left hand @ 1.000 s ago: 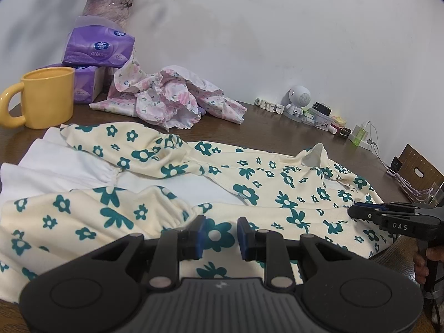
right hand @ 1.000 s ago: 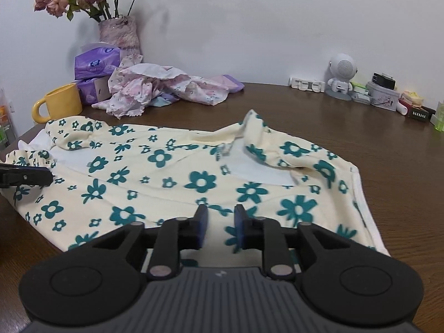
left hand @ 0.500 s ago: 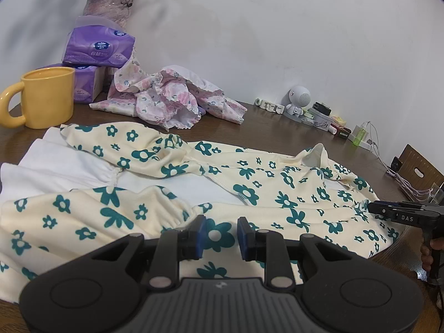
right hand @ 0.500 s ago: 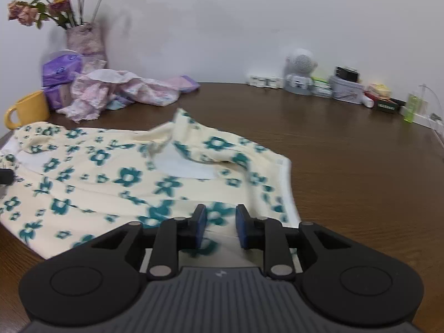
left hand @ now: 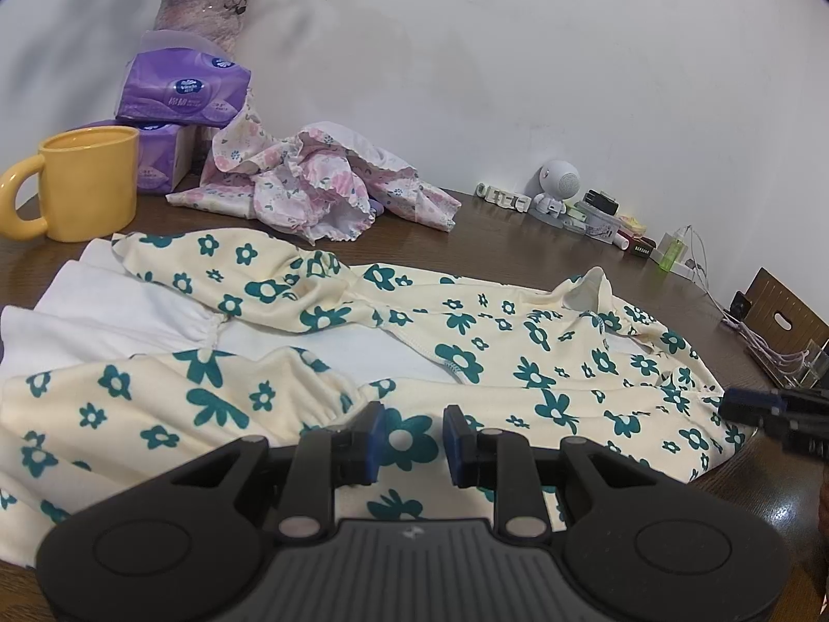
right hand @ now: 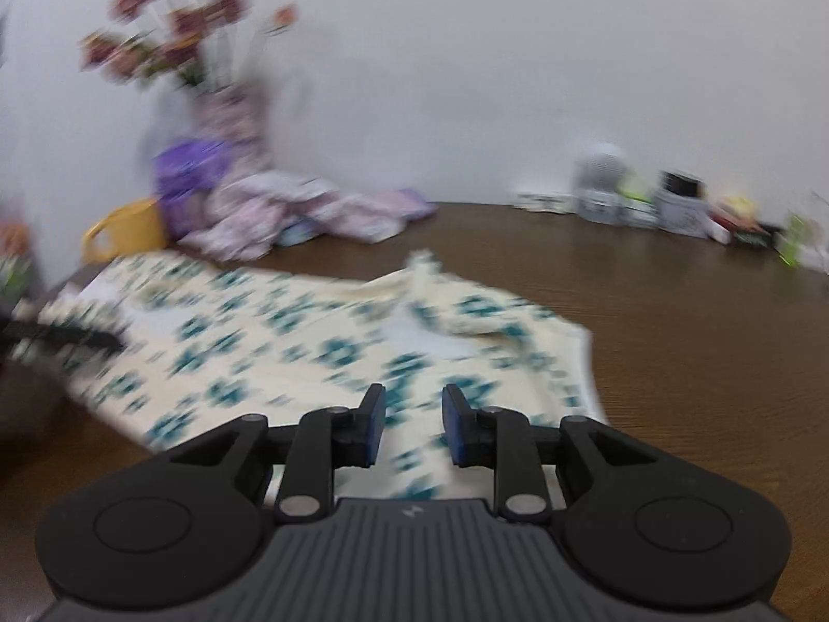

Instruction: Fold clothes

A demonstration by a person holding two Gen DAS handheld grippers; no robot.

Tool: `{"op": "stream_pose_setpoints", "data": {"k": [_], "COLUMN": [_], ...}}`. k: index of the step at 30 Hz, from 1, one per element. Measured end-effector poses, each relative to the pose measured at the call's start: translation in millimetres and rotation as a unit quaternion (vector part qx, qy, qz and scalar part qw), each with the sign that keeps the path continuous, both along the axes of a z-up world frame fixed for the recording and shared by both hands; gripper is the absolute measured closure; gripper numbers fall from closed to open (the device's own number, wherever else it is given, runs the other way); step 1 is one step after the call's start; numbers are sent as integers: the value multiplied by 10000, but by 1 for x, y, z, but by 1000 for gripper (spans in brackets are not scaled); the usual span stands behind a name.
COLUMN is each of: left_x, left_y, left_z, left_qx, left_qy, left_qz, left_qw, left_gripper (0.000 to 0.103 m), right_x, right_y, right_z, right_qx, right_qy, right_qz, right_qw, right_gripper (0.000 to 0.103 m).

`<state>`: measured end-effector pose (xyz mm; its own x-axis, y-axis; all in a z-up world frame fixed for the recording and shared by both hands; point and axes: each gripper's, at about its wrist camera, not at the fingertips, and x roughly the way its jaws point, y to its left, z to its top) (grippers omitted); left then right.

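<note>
A cream garment with teal flowers [left hand: 518, 342] lies spread on the brown table [left hand: 518, 243], its white lining showing in the middle. My left gripper [left hand: 409, 435] hovers over the garment's near edge, open by a narrow gap, with no cloth pinched. In the blurred right wrist view the same garment [right hand: 290, 331] lies ahead and to the left. My right gripper [right hand: 409, 425] stands over its near right corner, open by a narrow gap, with nothing between the pads. In the left wrist view the right gripper [left hand: 767, 404] sits at the garment's right end.
A crumpled pink floral garment [left hand: 311, 192] lies at the back by purple tissue packs [left hand: 181, 88], a vase [left hand: 202, 15] and a yellow mug [left hand: 88, 181]. Small items, with a white toy robot [left hand: 557, 189], line the wall. Cables and a stand [left hand: 777, 321] sit far right.
My right gripper has pulled away toward the right edge of the garment, its jaws a little wider, and its view now blurs. The left gripper and the garment have not moved.
</note>
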<state>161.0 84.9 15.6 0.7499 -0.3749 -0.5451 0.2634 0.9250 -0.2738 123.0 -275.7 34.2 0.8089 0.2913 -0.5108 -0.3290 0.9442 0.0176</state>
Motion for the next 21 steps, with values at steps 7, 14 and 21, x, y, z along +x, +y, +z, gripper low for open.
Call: {"op": "stream_pose_setpoints", "data": {"k": [7, 14, 21], "left_x": [0, 0, 0], "left_y": [0, 0, 0], "left_z": [0, 0, 0], "left_qx": [-11, -6, -5], "left_qy": [3, 1, 0], "left_qz": [-1, 0, -2], "left_qw": [10000, 10000, 10000], "left_gripper": [80, 80, 80], "right_x": [1, 0, -2], "right_y": [5, -27, -44], "right_z": [-14, -21, -18], "right_qx": [-374, -114, 99], "right_qy": [322, 368, 344], "right_qz": [-50, -303, -504], "right_qw": [9988, 9988, 9981], "right_gripper": [80, 90, 93]}}
